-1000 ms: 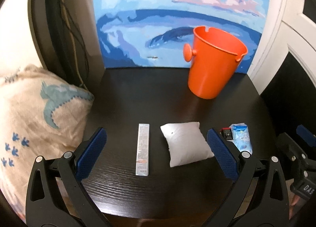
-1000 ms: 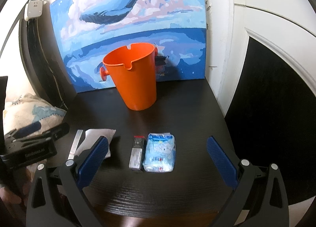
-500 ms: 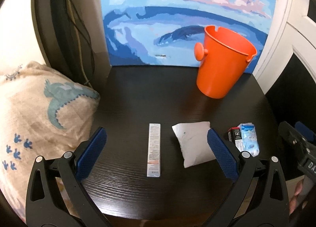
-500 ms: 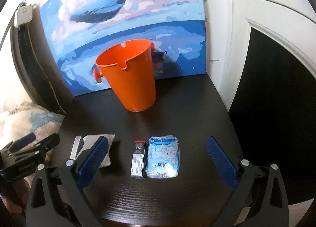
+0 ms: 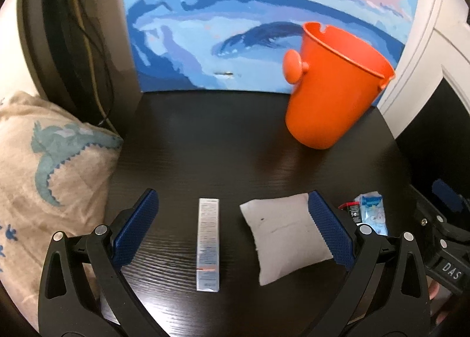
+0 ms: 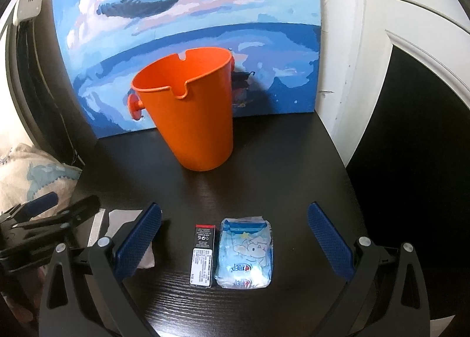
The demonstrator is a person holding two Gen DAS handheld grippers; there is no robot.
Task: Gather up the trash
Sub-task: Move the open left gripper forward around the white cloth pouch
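An orange bin [image 5: 332, 96] stands upright at the back of the dark table [image 5: 205, 146]; it also shows in the right wrist view [image 6: 191, 114]. A long silver box [image 5: 208, 243] and a white pillow-shaped packet [image 5: 286, 237] lie between the fingers of my open, empty left gripper [image 5: 232, 229]. A small black box [image 6: 202, 254] and a blue tissue pack [image 6: 245, 253] lie between the fingers of my open, empty right gripper [image 6: 232, 240]. The left gripper also shows at the left of the right wrist view [image 6: 44, 219].
A blue whale painting [image 6: 191, 28] leans against the wall behind the bin. A beige dinosaur blanket [image 5: 50, 166] lies off the table's left edge. A white door frame [image 6: 352, 58] stands on the right. Black cables [image 5: 82, 28] hang at the back left.
Both grippers have moved forward and lower toward the table, so the items look bigger and sit between the fingers. Nothing on the table has moved.
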